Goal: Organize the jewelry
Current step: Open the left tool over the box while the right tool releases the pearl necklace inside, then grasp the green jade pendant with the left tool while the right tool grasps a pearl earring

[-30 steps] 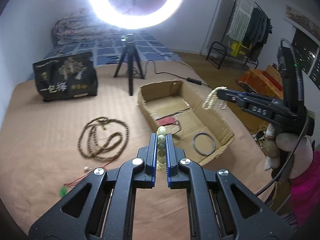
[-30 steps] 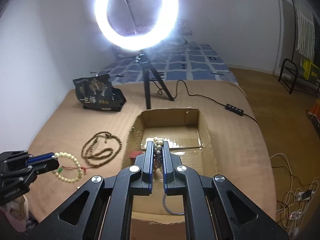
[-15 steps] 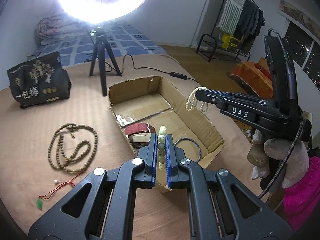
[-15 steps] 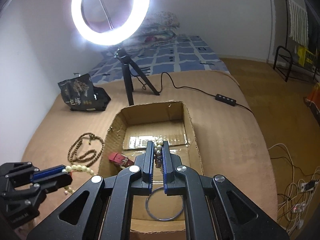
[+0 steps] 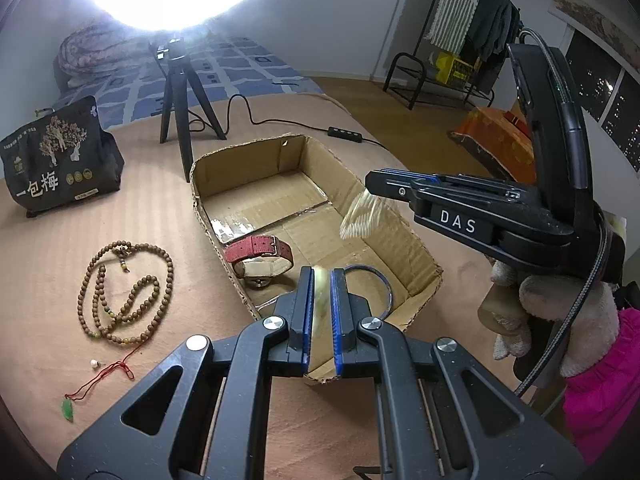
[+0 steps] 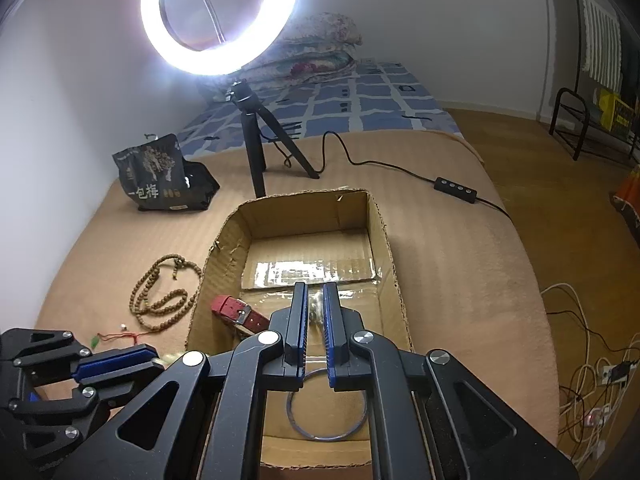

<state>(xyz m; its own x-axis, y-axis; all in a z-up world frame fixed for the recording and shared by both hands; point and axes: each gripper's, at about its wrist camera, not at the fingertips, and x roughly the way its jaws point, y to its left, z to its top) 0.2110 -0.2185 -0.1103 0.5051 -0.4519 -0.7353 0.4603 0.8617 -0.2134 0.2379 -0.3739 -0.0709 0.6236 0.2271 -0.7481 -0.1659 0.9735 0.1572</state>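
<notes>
An open cardboard box [image 5: 424, 248] [image 6: 384, 232] lies on the tan bed cover. It holds a red-strap watch [image 5: 260, 250] [image 6: 240, 314] and a thin metal bangle [image 5: 380, 280] [image 6: 326, 416]. My left gripper [image 5: 321, 274] is shut on a pale green bead bracelet [image 5: 321, 296], blurred, at the box's near rim. My right gripper [image 6: 315, 292] is shut on a small pale bead bracelet [image 5: 362, 218] [image 6: 316, 308], blurred, hanging over the box. In the right wrist view the left gripper [image 6: 156, 358] is low left.
A long brown bead necklace [image 5: 128, 288] [image 6: 164, 292] and a red cord with a green pendant [image 5: 69, 410] [image 6: 96, 340] lie left of the box. A black snack bag [image 5: 56, 160], ring light tripod [image 5: 180, 92] and cable switch [image 5: 346, 133] stand behind.
Both grippers have moved forward and lower over the box with their bracelets. Both bracelets now look blurred, swinging; the jaws seem slightly wider.
</notes>
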